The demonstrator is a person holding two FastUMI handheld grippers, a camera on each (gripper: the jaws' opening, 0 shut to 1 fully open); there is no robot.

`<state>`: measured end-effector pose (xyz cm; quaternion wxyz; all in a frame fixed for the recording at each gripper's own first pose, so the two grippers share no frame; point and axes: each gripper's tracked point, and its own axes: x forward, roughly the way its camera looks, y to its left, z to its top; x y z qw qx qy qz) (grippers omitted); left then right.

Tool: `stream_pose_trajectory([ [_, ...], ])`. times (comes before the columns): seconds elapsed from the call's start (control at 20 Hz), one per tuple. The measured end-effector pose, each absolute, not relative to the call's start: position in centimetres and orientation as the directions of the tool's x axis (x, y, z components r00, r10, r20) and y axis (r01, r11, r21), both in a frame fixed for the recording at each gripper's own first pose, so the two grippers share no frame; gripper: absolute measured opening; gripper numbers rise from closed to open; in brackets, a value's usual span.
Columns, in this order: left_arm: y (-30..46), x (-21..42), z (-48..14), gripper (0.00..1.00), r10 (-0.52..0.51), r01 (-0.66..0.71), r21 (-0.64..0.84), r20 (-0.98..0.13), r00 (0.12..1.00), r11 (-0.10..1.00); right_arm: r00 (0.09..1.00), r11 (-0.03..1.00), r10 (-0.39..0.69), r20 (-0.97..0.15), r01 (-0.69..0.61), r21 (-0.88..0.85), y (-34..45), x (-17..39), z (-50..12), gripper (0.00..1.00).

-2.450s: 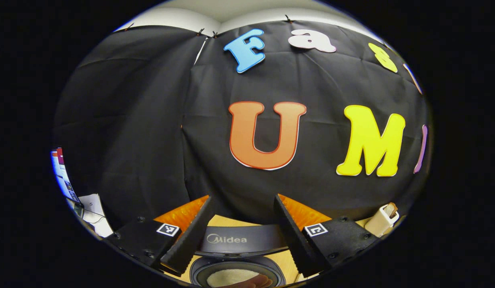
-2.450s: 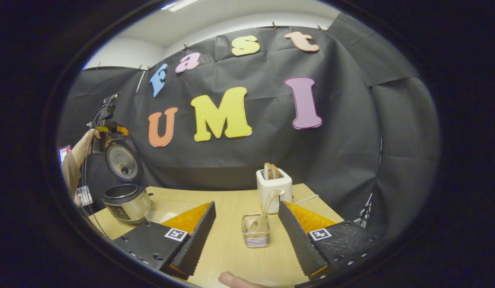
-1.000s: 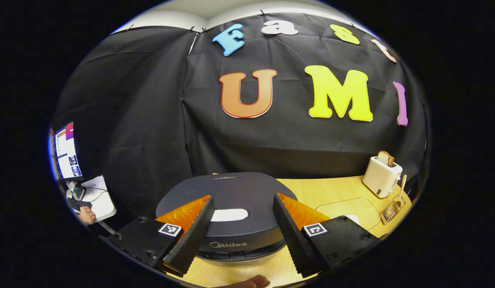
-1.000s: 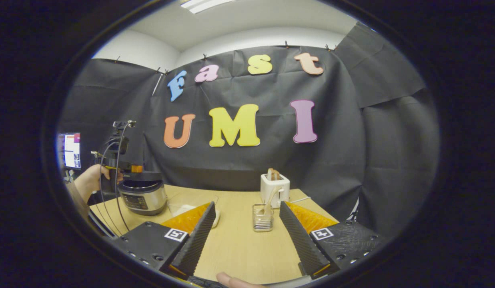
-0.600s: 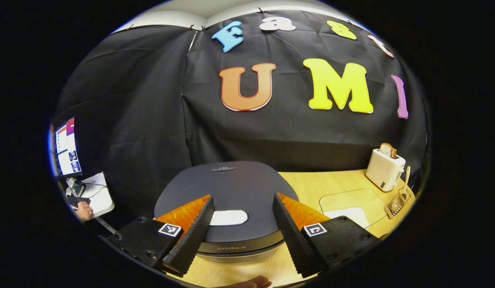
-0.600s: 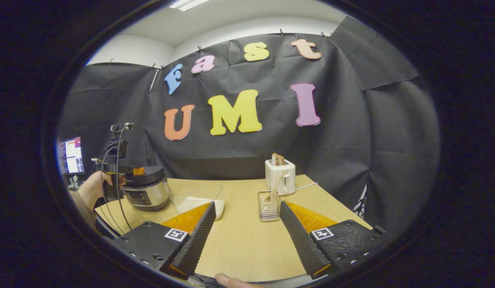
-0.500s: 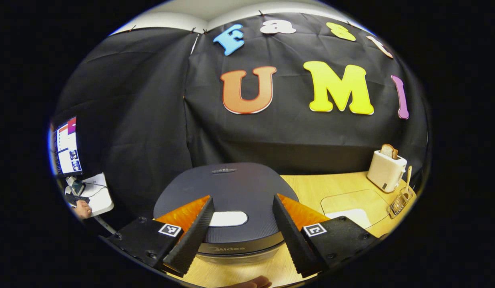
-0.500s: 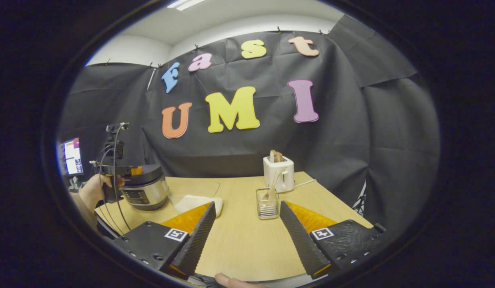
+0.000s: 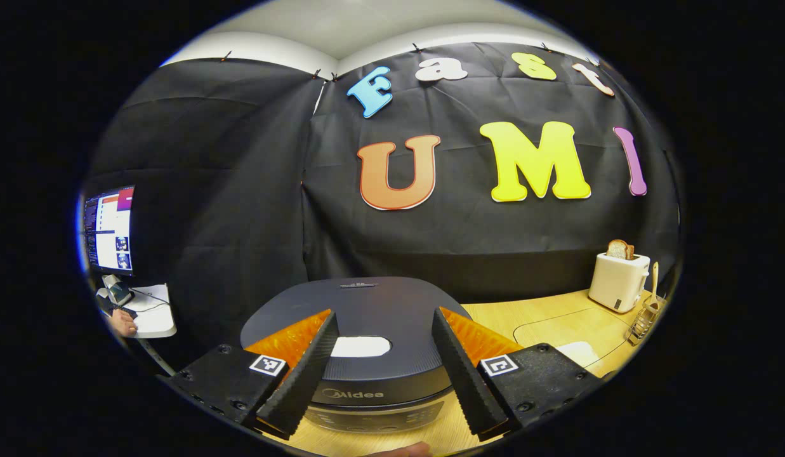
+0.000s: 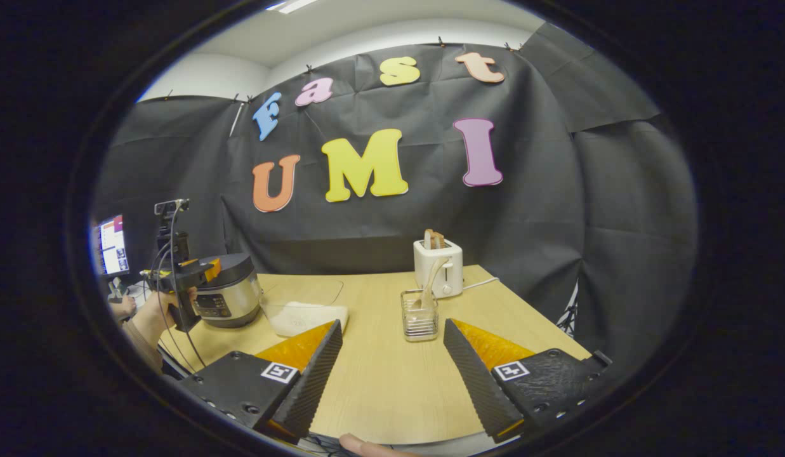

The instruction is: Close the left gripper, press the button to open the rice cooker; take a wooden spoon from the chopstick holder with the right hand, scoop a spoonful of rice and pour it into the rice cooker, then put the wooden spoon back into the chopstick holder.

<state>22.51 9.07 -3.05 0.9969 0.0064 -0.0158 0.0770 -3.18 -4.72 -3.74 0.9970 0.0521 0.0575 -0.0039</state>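
1. The rice cooker [image 9: 357, 336] sits at the bench's [image 10: 379, 381] left end with its lid down; the opening step looks to be in hand
2. The left tongs [image 9: 379, 365] hover just in front of the lid, fingers spread wide; next they must close, then press the pale button [image 9: 360, 346]
3. A hand [image 10: 152, 317] holds them level, aimed at the cooker
4. The wooden spoon [image 10: 427, 284] stands in the chopstick holder [image 10: 420, 315], apparently leaning
5. The right tongs [image 10: 392, 374] wait open, empty, above the bench
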Motion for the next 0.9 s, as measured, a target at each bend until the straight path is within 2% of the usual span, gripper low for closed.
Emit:
stream_pose_trajectory([
  [0.3,9.1,22.4,-2.8,0.95,0.153,-0.154,0.019,0.064,0.986,0.988,0.992,0.994,0.006,-0.123,0.007,0.105,-4.6,-3.1,-4.0,0.95],
  [0.4,9.1,22.5,-2.8,0.95,0.149,-0.151,0.031,0.053,0.987,0.988,0.993,0.995,0.007,-0.121,0.005,0.102,-4.6,-3.1,-4.0,0.92],
  [0.6,8.7,21.6,-2.7,0.95,0.140,-0.140,0.010,0.006,0.990,0.990,0.993,0.995,-0.003,-0.116,0.015,0.101,-5.0,-3.0,-3.9,0.92],
  [0.65,8.3,21.2,-2.6,0.95,0.135,-0.134,0.009,-0.003,0.991,0.991,0.993,0.995,-0.005,-0.115,0.017,0.102,-5.1,-3.1,-3.9,0.96],
  [0.7,7.8,20.6,-2.3,0.95,0.127,-0.127,0.013,-0.012,0.992,0.992,0.993,0.995,-0.005,-0.116,0.017,0.102,-5.1,-3.1,-3.9,0.92],
  [0.75,7.3,19.9,-2.1,0.95,0.120,-0.120,0.020,-0.020,0.993,0.993,0.993,0.995,-0.004,-0.117,0.016,0.102,-5.1,-3.1,-4.1,0.95],
  [0.9,5.5,17.3,-1.2,0.95,0.104,-0.102,0.052,-0.023,0.994,0.993,0.993,0.995,-0.011,-0.114,0.022,0.097,-5.3,-3.2,-3.9,0.96],
])
